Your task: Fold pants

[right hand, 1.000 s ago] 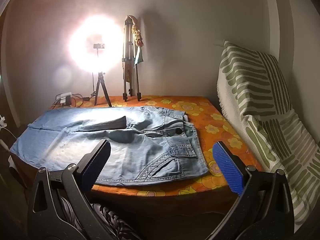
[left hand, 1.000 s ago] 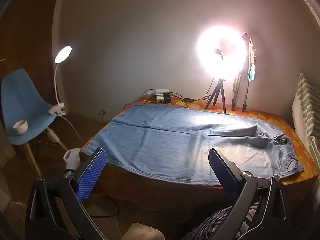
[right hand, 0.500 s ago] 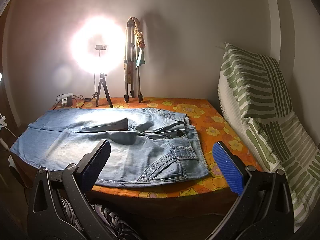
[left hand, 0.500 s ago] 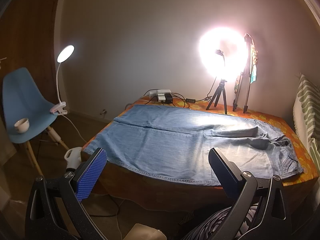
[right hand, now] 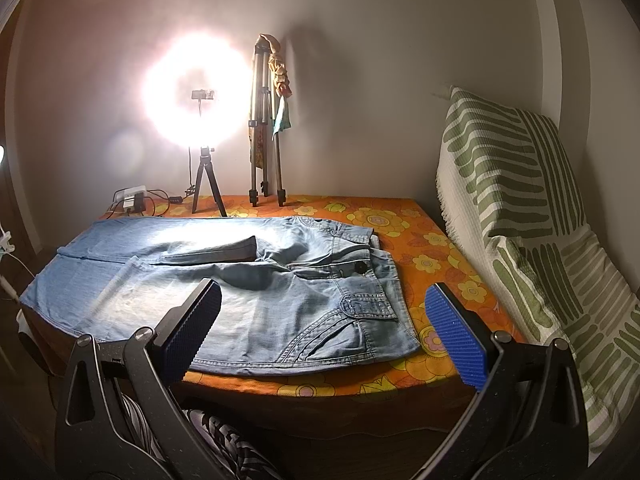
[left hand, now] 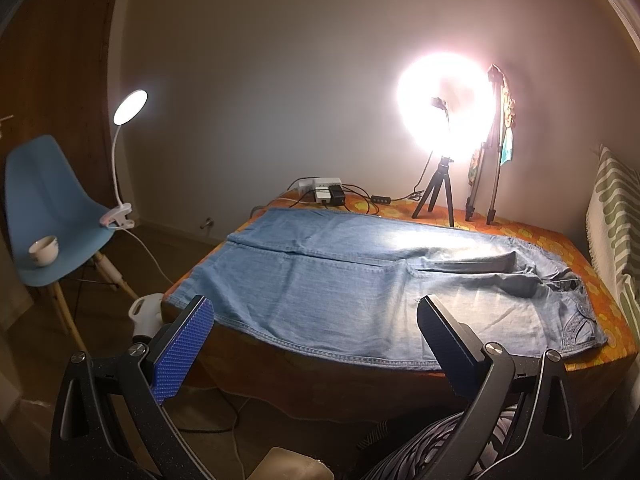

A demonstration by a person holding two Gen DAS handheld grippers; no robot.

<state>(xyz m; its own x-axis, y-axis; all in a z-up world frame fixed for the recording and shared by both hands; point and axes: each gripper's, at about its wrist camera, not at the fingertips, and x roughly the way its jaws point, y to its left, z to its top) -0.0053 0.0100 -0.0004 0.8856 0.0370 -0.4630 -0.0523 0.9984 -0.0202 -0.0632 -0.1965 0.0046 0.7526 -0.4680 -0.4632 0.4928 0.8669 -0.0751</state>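
Observation:
Light blue jeans lie spread flat on a bed with an orange flowered cover. The legs point left and the waist lies at the right; the jeans also show in the right wrist view. My left gripper is open and empty, held in front of the bed's near edge by the leg part. My right gripper is open and empty, held just off the near edge in front of the waist and back pocket.
A lit ring light on a small tripod, a folded tripod and a power strip with cables stand at the bed's back. A green striped pillow leans at the right. A blue chair with a clip lamp and cup stands left.
Both grippers have drifted slightly; the bed and jeans sit a little higher and farther in the views. The jeans have not moved. Both grippers stay open.

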